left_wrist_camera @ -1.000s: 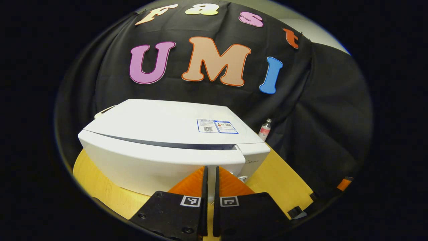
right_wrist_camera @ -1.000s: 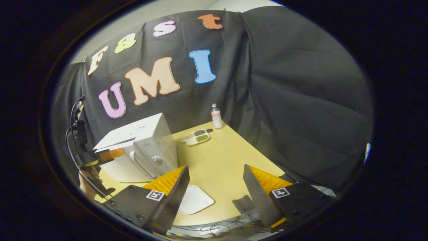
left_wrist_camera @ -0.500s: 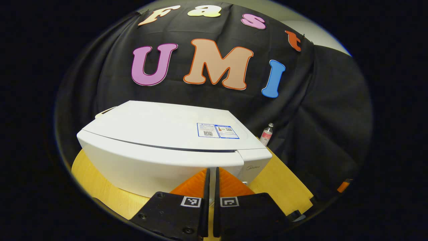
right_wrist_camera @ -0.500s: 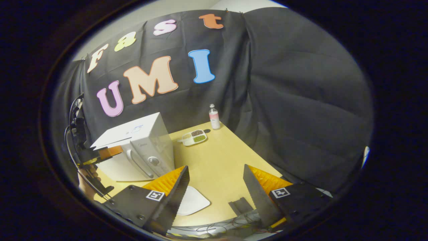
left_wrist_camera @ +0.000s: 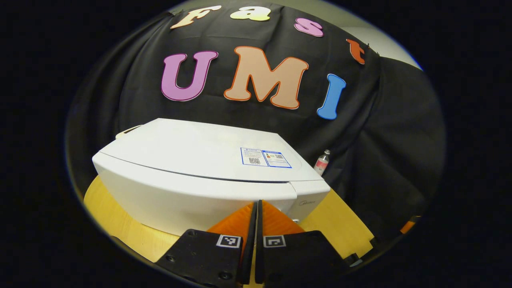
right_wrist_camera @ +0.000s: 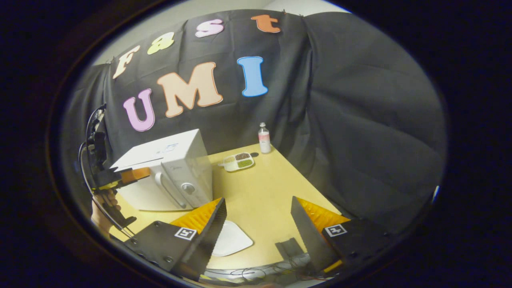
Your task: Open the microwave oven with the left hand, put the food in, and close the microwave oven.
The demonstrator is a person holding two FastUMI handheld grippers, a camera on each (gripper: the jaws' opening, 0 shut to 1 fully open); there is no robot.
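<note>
I see the left gripper (left_wrist_camera: 256, 208) clenched empty at the microwave (left_wrist_camera: 208, 176) door, frame bottom centre; right gripper (right_wrist_camera: 256, 212) wide open, empty.

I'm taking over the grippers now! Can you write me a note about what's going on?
Left gripper: shut, empty, tips at the microwave door.
Right gripper: open, empty, over the table by a bare plate.
Food tray: on the table past the microwave, near a bottle.
Done: nothing to see; the door looks shut, its inside hidden.
Left, it seems: open the door, put the tray in, close.
</note>
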